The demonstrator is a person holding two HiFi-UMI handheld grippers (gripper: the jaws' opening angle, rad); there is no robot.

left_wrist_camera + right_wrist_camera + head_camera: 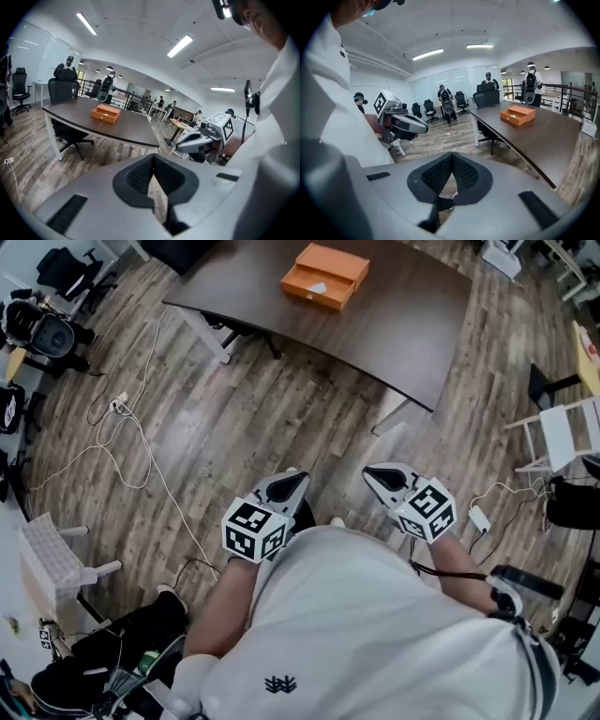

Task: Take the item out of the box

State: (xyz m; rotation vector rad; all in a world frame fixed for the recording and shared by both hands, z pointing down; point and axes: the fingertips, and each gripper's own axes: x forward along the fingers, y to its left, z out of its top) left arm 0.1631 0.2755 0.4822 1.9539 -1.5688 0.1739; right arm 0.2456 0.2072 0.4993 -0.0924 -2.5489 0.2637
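An orange box [324, 276] with a drawer-like front sits on the dark brown table [394, 324], far ahead of me. It shows small in the left gripper view [105, 113] and the right gripper view [518, 115]. Both grippers are held close to my body, well short of the table. My left gripper [298, 480] is shut with nothing in it, and my right gripper [371, 472] is shut and empty too. Each gripper appears in the other's view: the right gripper [180, 146] and the left gripper [424, 127]. What the box holds is hidden.
Wood floor lies between me and the table. White cables [122, 442] trail over the floor at left, near a white plastic stool [54, 559]. A white chair [562, 432] stands at right. Black office chairs [63, 89] and several people stand beyond the table.
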